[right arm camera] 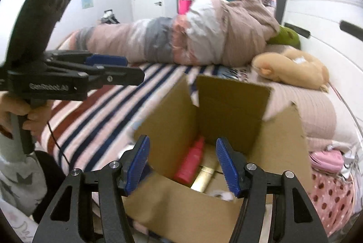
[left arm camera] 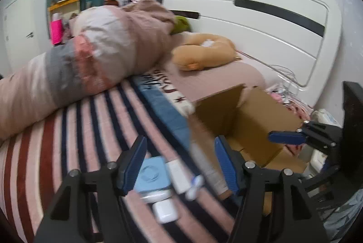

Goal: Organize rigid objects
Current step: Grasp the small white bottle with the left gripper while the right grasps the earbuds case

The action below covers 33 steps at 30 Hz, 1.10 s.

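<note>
An open cardboard box (right arm camera: 226, 107) stands on the striped bed; it also shows in the left wrist view (left arm camera: 245, 116). Inside it lie a pink bottle (right arm camera: 190, 163) and a gold tube (right arm camera: 203, 179). My right gripper (right arm camera: 182, 166) is open and empty over the box's near edge. My left gripper (left arm camera: 179, 163) is open and empty above a cluster on the blanket: a light blue square case (left arm camera: 152, 175), a white box (left arm camera: 179, 175), a white case (left arm camera: 165, 212) and a pale tube (left arm camera: 211, 172). The right gripper (left arm camera: 288, 137) also shows over the box.
A rolled quilt (left arm camera: 90, 54) lies across the bed. A tan plush pillow (left arm camera: 204, 52) and a green plush (left arm camera: 181, 24) lie by the white headboard (left arm camera: 261, 16). A pink item (right arm camera: 326, 159) lies right of the box.
</note>
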Available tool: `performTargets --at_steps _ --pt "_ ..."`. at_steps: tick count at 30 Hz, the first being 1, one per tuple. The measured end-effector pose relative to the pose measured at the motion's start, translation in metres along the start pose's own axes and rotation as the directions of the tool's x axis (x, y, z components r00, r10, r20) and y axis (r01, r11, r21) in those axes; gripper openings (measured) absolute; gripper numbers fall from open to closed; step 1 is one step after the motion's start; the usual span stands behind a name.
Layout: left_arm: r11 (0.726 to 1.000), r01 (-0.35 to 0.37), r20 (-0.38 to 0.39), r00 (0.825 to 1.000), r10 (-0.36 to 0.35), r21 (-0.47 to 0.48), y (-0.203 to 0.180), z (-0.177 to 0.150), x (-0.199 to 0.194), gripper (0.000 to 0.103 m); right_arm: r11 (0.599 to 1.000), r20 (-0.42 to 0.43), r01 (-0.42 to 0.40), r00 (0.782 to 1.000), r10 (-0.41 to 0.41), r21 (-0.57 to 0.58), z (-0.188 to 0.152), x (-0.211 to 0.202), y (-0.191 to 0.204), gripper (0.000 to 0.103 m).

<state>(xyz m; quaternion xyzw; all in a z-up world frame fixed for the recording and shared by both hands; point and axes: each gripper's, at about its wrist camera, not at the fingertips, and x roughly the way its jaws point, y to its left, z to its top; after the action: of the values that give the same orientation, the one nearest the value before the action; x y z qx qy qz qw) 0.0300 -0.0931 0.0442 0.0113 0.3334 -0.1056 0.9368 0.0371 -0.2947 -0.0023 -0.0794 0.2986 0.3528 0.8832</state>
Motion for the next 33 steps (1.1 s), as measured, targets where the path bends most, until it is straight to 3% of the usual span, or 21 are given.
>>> performTargets --at_steps 5,11,14,19,23,26,27,29,33 --pt "0.998 -0.031 -0.009 0.999 0.031 -0.052 0.055 -0.033 -0.014 0.064 0.994 0.008 -0.105 0.994 0.105 -0.027 0.015 0.008 0.053 0.057" --pt "0.996 -0.047 -0.075 0.996 0.041 -0.078 0.1 -0.073 0.009 0.064 0.986 -0.086 -0.151 0.986 0.146 -0.063 0.011 0.051 0.107 0.057" --pt "0.994 -0.02 -0.114 0.993 0.009 -0.104 0.118 -0.092 0.03 0.064 0.985 -0.157 -0.169 0.974 0.161 -0.036 0.001 0.082 0.119 0.057" --pt "0.99 0.051 -0.15 0.986 -0.071 -0.133 0.13 -0.112 0.061 0.064 0.996 -0.271 -0.072 0.959 0.082 0.046 -0.032 0.142 0.111 0.057" --pt "0.974 0.172 -0.186 0.962 -0.198 -0.145 0.123 -0.124 0.091 0.06 0.996 -0.311 -0.025 0.949 0.049 0.081 -0.049 0.169 0.1 0.057" --pt "0.968 0.209 -0.226 0.945 -0.236 -0.136 0.112 -0.129 0.11 0.052 0.996 -0.308 -0.004 0.951 0.031 0.086 -0.055 0.186 0.096 0.057" --pt "0.964 0.224 -0.23 0.94 -0.253 -0.143 0.11 -0.129 0.115 0.052 0.997 -0.295 0.012 0.955 0.012 0.078 -0.056 0.189 0.096 0.057" --pt "0.955 0.247 -0.233 0.931 -0.281 -0.165 0.108 -0.13 0.121 0.052 0.997 -0.27 0.045 0.962 -0.026 0.064 -0.057 0.19 0.095 0.046" --pt "0.941 0.275 -0.258 0.911 -0.321 -0.198 0.102 -0.134 0.132 0.052 0.996 -0.245 0.056 0.969 -0.036 0.074 -0.064 0.176 0.095 0.045"
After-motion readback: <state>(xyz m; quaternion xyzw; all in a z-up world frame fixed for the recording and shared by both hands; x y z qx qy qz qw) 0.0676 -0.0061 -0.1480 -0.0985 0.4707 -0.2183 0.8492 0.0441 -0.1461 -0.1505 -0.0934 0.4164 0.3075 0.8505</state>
